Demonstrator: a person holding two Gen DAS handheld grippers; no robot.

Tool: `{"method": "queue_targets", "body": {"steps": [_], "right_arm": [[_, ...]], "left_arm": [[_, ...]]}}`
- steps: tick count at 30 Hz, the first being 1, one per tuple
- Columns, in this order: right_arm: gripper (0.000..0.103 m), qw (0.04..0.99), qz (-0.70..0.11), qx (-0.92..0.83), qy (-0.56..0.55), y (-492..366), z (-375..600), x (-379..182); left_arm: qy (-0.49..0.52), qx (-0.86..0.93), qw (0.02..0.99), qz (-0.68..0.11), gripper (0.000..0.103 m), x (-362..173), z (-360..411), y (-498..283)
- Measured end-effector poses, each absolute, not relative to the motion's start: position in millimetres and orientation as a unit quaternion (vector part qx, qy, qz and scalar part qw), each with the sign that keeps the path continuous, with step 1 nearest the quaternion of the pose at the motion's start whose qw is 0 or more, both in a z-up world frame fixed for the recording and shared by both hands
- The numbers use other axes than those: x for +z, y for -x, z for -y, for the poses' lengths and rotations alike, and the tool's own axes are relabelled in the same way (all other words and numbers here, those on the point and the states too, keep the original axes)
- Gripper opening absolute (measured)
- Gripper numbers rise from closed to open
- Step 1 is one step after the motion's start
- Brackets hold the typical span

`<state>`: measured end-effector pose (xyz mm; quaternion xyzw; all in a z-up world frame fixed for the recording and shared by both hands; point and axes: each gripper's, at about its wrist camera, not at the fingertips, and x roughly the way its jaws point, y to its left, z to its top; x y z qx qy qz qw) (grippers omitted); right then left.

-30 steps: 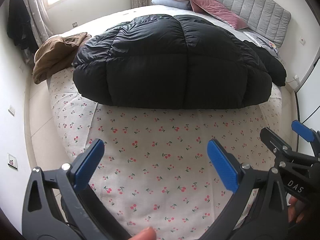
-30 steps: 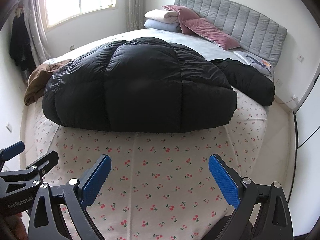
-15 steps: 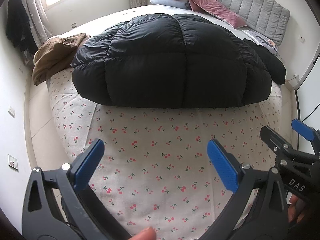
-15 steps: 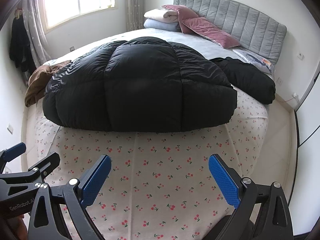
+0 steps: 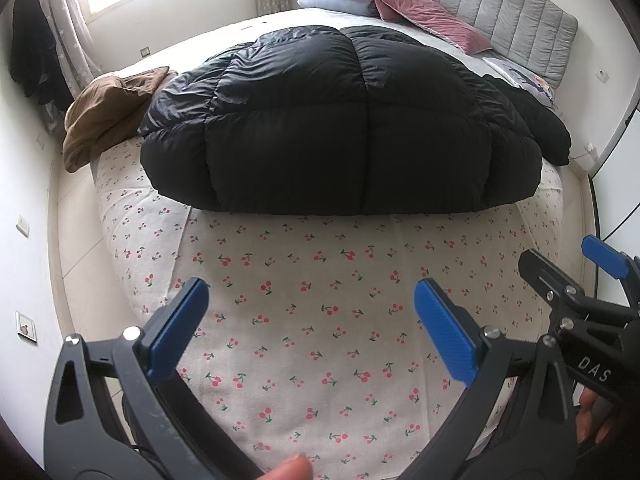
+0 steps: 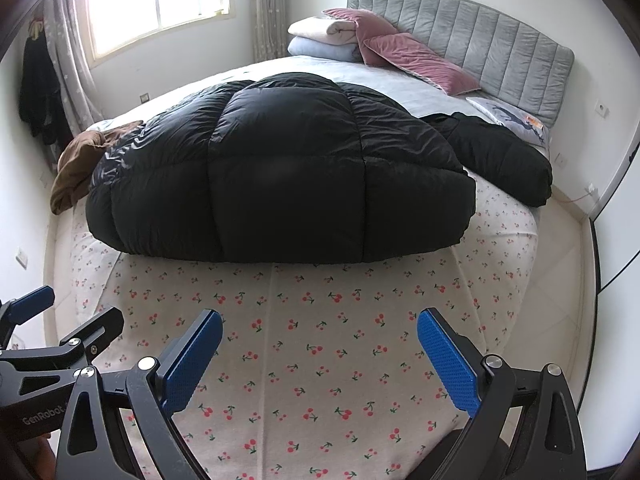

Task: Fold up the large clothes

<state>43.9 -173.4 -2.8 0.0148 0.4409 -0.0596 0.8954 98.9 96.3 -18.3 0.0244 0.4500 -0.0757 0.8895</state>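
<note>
A large black puffer coat (image 5: 340,128) lies spread across the middle of the bed, hem toward me; it also shows in the right wrist view (image 6: 280,176). One sleeve (image 6: 504,156) trails off to the right. My left gripper (image 5: 312,304) is open and empty over the cherry-print sheet (image 5: 320,320), short of the coat's hem. My right gripper (image 6: 318,332) is open and empty too, level with the left; it appears at the right edge of the left wrist view (image 5: 568,280).
A brown garment (image 5: 104,116) is bunched at the bed's left edge. Folded blankets (image 6: 320,36), a pink pillow (image 6: 416,64) and a grey headboard (image 6: 500,52) are at the far end. Dark clothes (image 6: 40,84) hang by the window. Floor lies on both sides.
Both grippers have drifted slightly closer to the coat; the view has shifted a little. Both stay open and empty. The coat has not moved.
</note>
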Motion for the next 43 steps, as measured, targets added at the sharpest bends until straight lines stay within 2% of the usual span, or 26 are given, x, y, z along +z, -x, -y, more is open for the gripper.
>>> {"method": "queue_targets", "body": {"steps": [43], "right_arm": [[0.099,0.89,-0.45,-0.07,-0.038,-51,182,-15]], "left_arm": [[-0.038,-0.057,0.88,-0.469,0.102,-43,-97,-119]]}}
